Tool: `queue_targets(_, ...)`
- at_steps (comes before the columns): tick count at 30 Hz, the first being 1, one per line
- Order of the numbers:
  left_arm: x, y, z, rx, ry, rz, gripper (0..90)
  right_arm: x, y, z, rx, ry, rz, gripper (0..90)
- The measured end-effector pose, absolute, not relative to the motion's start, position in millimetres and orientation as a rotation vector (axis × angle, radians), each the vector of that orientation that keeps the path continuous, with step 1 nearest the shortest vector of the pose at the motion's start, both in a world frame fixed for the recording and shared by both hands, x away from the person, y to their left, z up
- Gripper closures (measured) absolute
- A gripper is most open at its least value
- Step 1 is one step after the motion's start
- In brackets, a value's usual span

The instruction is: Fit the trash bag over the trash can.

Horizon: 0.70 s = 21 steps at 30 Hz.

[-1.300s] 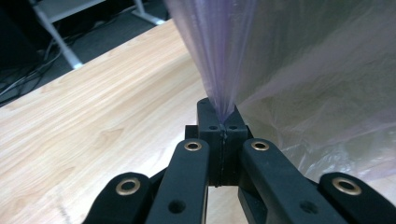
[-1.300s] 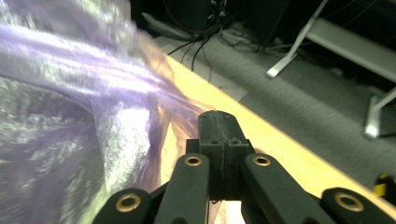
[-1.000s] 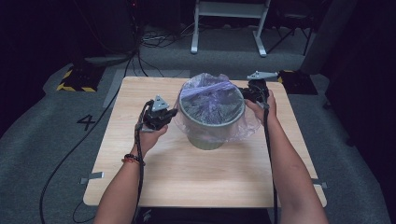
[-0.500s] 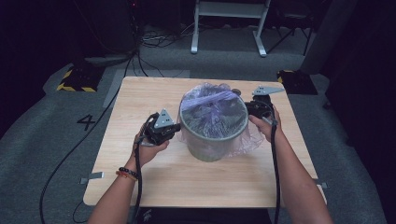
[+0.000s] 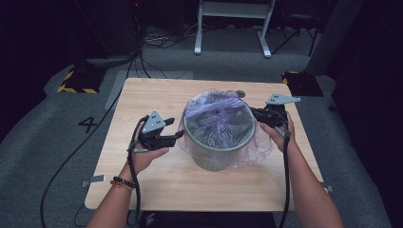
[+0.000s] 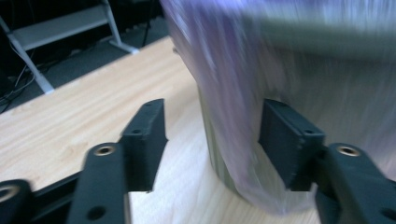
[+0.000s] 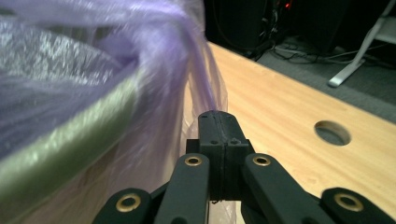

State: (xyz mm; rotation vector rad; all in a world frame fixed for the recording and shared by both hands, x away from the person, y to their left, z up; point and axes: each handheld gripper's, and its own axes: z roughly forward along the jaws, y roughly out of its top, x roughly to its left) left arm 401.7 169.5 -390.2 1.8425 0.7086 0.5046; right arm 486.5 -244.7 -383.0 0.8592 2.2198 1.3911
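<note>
A grey-green bin (image 5: 216,142) stands mid-table, lined with a thin purple bag (image 5: 216,111) whose film hangs over the rim. My left gripper (image 5: 177,136) sits at the bin's left side. Its jaws have just been opening and now stand open (image 6: 217,116), with loose bag film (image 6: 224,84) hanging between them against the bin wall (image 6: 211,144). My right gripper (image 5: 254,114) is at the bin's right rim, shut (image 7: 219,116) on a pinch of bag film (image 7: 187,60) that rises from its tips beside the rim (image 7: 70,140).
The light wooden table (image 5: 142,104) has a round hole (image 5: 240,94) behind the bin, seen close in the right gripper view (image 7: 332,132). Bag film bulges out at the bin's lower right (image 5: 256,147). Cables, a white stand (image 5: 233,19) and dark floor lie beyond.
The bin and both hands have shifted toward the near edge of the table. The left gripper's jaws, shut before, now stand apart.
</note>
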Motion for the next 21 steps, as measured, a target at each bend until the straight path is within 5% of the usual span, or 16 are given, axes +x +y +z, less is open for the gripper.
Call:
queue_targets(8, 418.0, 166.0, -365.1, 1.869, 0.669, 0.559, 37.7, 490.1, -240.9, -367.5, 0.825, 2.181, 1.381, 90.0)
queue_targets(21, 445.0, 167.7, -363.8, 1.878, 0.662, 0.563, 90.0, 503.5, -227.7, -355.7, 0.795, 2.197, 1.329, 90.0)
